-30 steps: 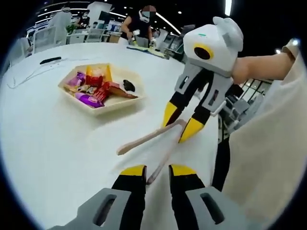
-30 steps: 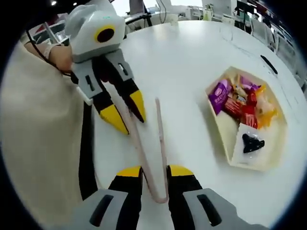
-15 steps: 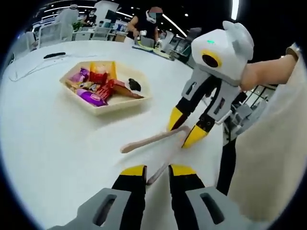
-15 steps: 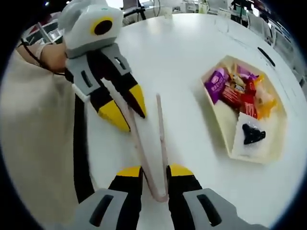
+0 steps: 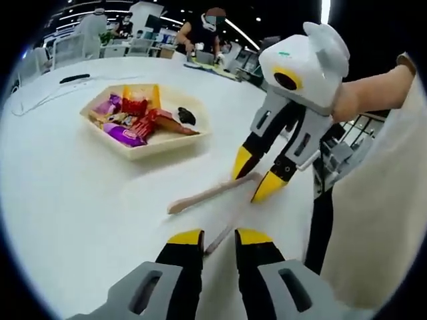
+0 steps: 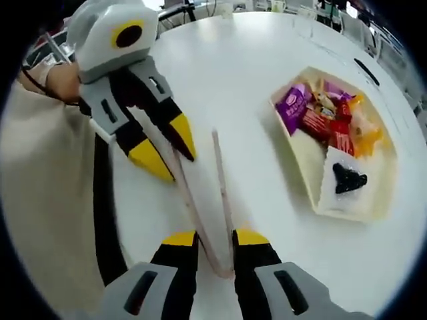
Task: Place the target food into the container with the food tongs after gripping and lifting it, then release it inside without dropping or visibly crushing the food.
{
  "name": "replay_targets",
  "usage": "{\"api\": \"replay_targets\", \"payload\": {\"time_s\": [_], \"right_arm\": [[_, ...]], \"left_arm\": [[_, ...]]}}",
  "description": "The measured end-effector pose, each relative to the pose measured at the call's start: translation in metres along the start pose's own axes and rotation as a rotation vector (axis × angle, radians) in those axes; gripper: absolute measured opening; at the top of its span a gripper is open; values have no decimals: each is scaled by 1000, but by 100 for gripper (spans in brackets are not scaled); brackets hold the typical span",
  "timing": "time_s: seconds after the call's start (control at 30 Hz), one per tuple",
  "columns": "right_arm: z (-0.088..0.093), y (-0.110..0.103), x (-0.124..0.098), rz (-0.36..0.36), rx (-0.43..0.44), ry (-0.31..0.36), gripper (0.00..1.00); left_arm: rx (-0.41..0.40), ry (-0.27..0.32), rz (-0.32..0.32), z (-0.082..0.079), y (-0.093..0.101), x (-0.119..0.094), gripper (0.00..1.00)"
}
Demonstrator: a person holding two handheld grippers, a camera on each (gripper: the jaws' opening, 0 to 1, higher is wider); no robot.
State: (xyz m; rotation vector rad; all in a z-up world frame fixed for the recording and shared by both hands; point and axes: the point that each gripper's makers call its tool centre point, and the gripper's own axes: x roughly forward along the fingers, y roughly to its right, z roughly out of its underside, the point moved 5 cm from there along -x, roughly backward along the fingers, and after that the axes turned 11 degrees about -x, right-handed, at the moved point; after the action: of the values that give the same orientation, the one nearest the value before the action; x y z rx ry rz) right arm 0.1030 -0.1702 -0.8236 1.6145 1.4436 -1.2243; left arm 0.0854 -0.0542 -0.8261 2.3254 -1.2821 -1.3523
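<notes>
Pinkish-beige food tongs (image 5: 208, 194) (image 6: 219, 180) lie low over the white table (image 5: 80, 200), spread in a V. My right gripper (image 6: 215, 239) is shut on their joined end. In the left gripper view it comes in from the right (image 5: 254, 176). My left gripper (image 5: 219, 237) stands open with one tong arm passing loosely between its jaws; in the right gripper view it enters from the left (image 6: 165, 147). A beige hexagonal container (image 5: 143, 152) (image 6: 313, 200) holds several wrapped snacks (image 5: 130, 120) (image 6: 327, 123). A black item (image 5: 185, 117) (image 6: 349, 179) lies in its own compartment.
The person's beige clothing (image 5: 380, 220) (image 6: 47, 200) is close behind the grippers. A black object (image 5: 72, 79) and a thin cable lie at the table's far side. People and chairs (image 5: 207, 33) stand beyond the table.
Both views have shifted slightly. The tongs stay held at the joined end by the right gripper, with one arm still between the left jaws.
</notes>
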Motion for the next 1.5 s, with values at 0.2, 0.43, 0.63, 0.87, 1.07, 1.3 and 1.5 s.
{"api": "replay_targets", "payload": {"time_s": [0.2,0.43,0.63,0.87,1.07,1.3,1.5], "right_arm": [[0,2,0,9,1,-6,20],[-1,2,1,23,-5,-16,20],[-1,3,0,29,-5,-14,22],[1,6,-5,58,52,30,33],[9,2,-13,79,100,74,40],[15,-6,-22,112,207,151,44],[18,-9,-36,152,372,272,50]], "left_arm": [[12,-7,-10,0,-1,0,19],[21,-11,-26,1,-3,-3,22],[18,-5,-29,0,-3,-4,27],[-31,29,-33,-4,-7,-13,38],[-66,67,-45,-7,-10,-23,42],[-90,86,-59,-4,-7,-36,48],[-125,128,-83,-4,-9,-54,54]]}}
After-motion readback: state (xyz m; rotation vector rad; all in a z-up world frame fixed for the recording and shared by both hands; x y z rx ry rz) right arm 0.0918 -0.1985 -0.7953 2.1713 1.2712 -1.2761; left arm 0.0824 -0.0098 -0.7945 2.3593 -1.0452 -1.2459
